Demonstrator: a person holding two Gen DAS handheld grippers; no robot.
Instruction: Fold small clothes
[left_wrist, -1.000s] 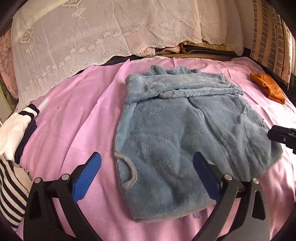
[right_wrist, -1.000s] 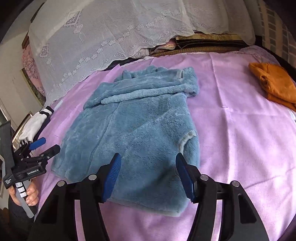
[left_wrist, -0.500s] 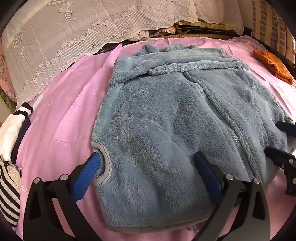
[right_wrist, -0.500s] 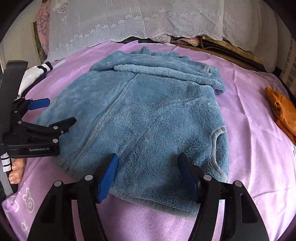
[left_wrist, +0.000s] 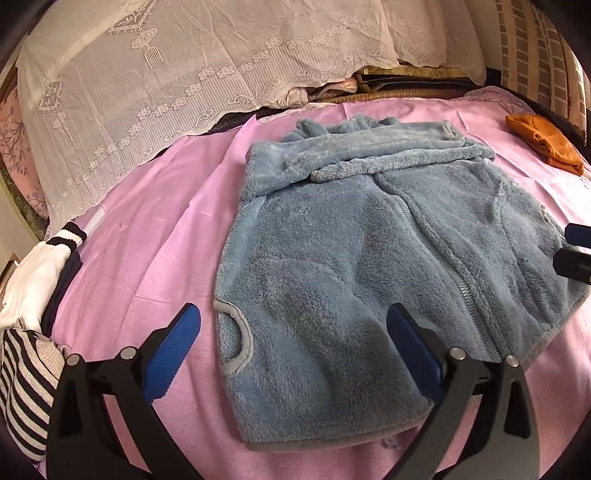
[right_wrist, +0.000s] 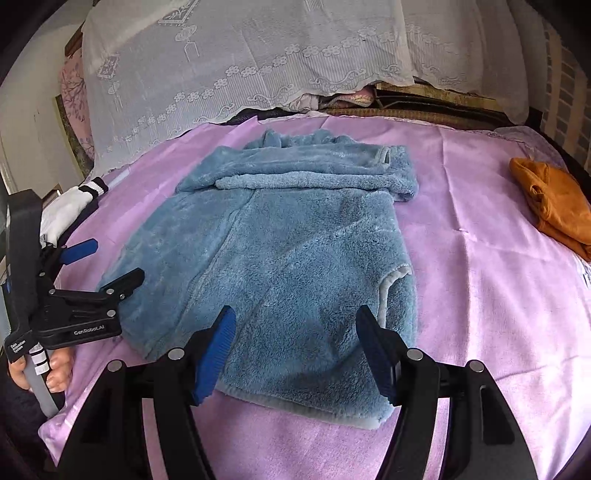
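You held your left gripper and right gripper with jaws spread, gripping nothing, over the near hem; the blue fleece vest lay flat on the pink sheet, only its top edge turned over, main folds left; beyond, an orange garment already lay bundled.

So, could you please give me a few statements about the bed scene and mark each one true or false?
1. The blue fleece garment lies spread on the pink sheet. True.
2. The right gripper is clamped on the garment's hem. False: its jaws stand open above the fabric, gripping nothing.
3. An orange garment lies apart from the fleece, towards the right edge of the bed. True.
4. The left gripper holds the striped clothing. False: it is open and empty, and the striped clothing sits off to its left.
5. The fleece has a zip down its front. True.
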